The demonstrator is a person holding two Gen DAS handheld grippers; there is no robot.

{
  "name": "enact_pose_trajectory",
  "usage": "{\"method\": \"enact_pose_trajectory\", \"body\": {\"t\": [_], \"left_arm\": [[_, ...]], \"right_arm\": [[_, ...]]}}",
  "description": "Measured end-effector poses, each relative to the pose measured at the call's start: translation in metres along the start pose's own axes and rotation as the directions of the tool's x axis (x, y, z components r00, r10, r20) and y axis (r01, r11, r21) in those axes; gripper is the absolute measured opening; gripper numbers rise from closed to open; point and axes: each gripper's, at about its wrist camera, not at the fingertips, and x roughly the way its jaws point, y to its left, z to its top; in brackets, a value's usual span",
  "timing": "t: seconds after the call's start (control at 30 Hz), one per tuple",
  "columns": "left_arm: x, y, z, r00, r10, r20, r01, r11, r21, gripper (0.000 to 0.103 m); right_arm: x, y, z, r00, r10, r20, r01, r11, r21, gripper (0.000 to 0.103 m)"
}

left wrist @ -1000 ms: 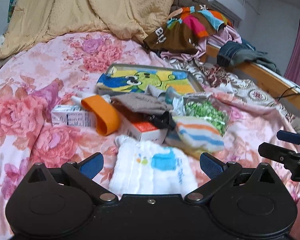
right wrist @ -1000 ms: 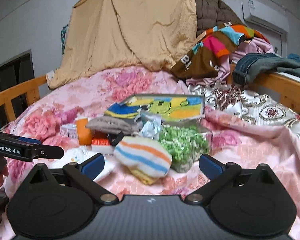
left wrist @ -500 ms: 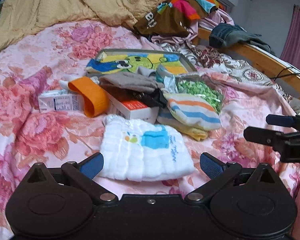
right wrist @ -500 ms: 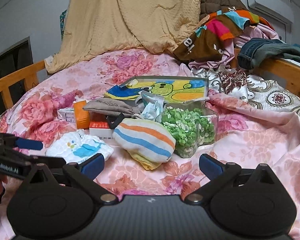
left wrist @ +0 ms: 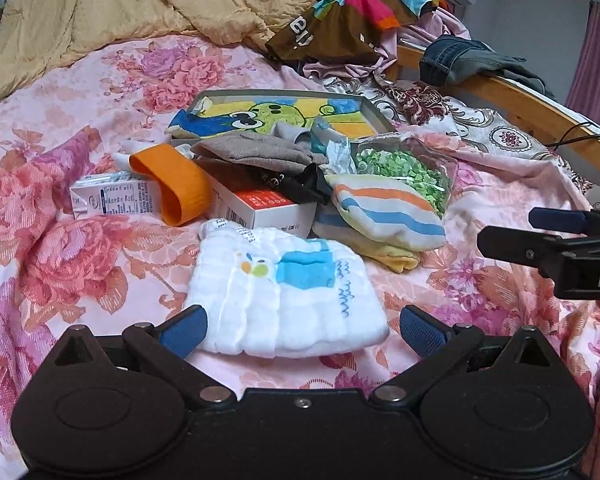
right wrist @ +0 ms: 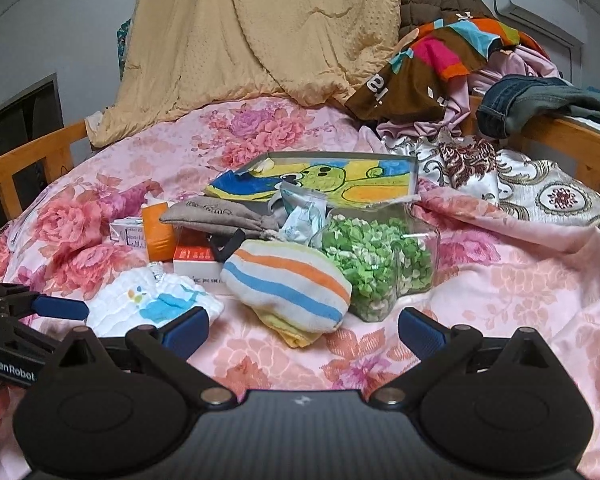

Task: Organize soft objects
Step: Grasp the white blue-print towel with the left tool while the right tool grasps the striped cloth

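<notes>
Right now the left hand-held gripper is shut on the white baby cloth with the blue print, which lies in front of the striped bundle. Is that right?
Not quite. The left hand-held gripper is open: in the left wrist view its blue pads sit on either side of the white baby cloth's near edge, not closed on it. The cloth does lie in front of the striped bundle.

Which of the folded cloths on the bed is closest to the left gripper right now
The white cloth with the blue patch, lying flat between the open left gripper fingers. The striped cloth and grey cloth sit farther back.
</notes>
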Motion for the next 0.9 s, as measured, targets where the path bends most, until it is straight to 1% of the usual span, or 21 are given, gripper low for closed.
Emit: {"method": "enact_pose_trajectory", "body": {"t": [0.17,0.4,0.57,0.77,0.9], "left_arm": [[0.006,-0.002,0.003,1.0,0.029,0.006,-0.029,1.0,0.004,0.102],[0.012,0.004,0.006,0.998,0.065,0.011,-0.065,0.998,-0.025,0.102],[0.015,0.006,0.006,0.994,0.108,-0.006,-0.108,0.994,-0.031,0.102],[0.021,0.011,0.007,0.996,0.091,-0.02,-0.092,0.993,-0.076,0.102],[0.026,0.014,0.007,0.996,0.087,-0.03,-0.089,0.992,-0.09,0.102]], "right_arm": [[0.006,0.001,0.003,1.0,0.0,0.027,0.0,1.0,-0.003,0.103],[0.019,-0.003,0.006,0.999,-0.003,0.051,0.002,1.0,0.018,0.103],[0.031,0.0,0.005,0.998,-0.01,0.066,0.011,1.0,-0.006,0.103],[0.053,-0.001,0.005,0.998,-0.016,0.059,0.018,1.0,-0.019,0.103],[0.065,-0.001,0.003,0.998,0.002,0.055,-0.001,1.0,-0.016,0.103]]}}
